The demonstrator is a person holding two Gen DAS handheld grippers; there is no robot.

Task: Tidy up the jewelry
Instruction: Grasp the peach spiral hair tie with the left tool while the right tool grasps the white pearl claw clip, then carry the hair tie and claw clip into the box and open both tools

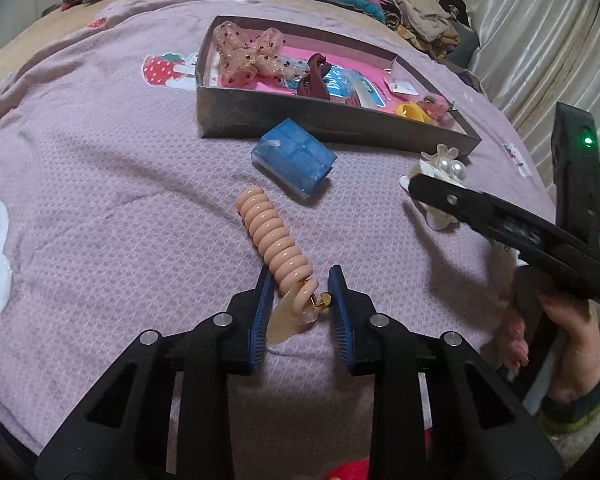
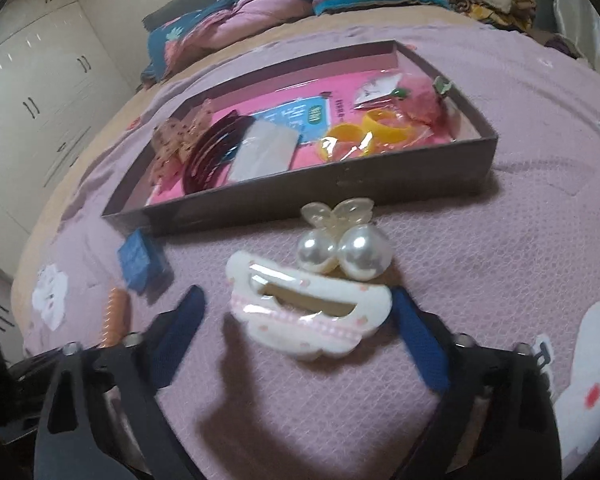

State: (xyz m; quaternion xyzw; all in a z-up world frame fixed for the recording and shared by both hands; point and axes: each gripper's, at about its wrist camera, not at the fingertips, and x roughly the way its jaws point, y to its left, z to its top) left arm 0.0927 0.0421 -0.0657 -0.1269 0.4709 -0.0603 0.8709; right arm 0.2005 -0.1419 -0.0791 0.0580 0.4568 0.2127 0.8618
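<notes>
While both grippers stand apart, the left gripper [image 1: 298, 300] straddles the coil tie [image 1: 274, 236] at lower centre, and the right gripper [image 2: 300, 320] brackets the white clip [image 2: 308, 316] below the box [image 2: 340, 184]. Closing off-centre could squirt either piece sideways.

Peach spiral hair tie [image 1: 274, 240] and white pearl claw clip [image 2: 308, 316] lie before the filled box [image 2: 340, 184].
</notes>
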